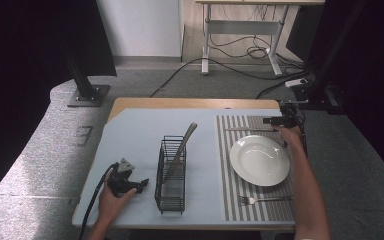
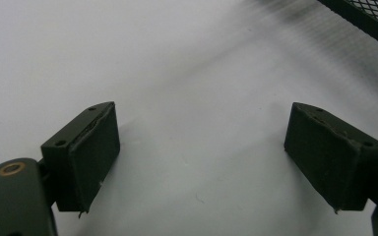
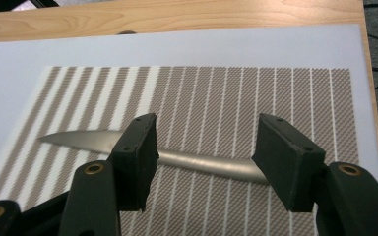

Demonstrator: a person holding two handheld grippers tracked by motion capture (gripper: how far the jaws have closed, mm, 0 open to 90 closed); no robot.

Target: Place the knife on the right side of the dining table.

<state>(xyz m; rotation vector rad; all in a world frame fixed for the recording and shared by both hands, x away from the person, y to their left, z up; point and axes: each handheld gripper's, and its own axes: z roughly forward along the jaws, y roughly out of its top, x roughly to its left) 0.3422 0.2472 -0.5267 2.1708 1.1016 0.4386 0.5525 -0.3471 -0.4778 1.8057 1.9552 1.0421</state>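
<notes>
A silver knife (image 3: 197, 161) lies across the far end of the striped placemat (image 3: 256, 93). My right gripper (image 3: 206, 142) hovers just over its handle, open, with the jaws on either side and not pressing it. From above, the right gripper (image 1: 275, 120) sits at the mat's far right corner, next to the knife (image 1: 245, 129). My left gripper (image 2: 202, 132) is open over bare table with nothing between its jaws. In the high view the left gripper (image 1: 141, 184) rests near the front left, just left of a black wire basket (image 1: 170, 200).
A long silver utensil (image 1: 182, 147) leans in the basket. On the placemat (image 1: 230, 185) stand a white plate (image 1: 260, 160) and, near the front edge, a fork (image 1: 265, 199). The basket's corner (image 2: 369, 19) shows at the top right of the left gripper view.
</notes>
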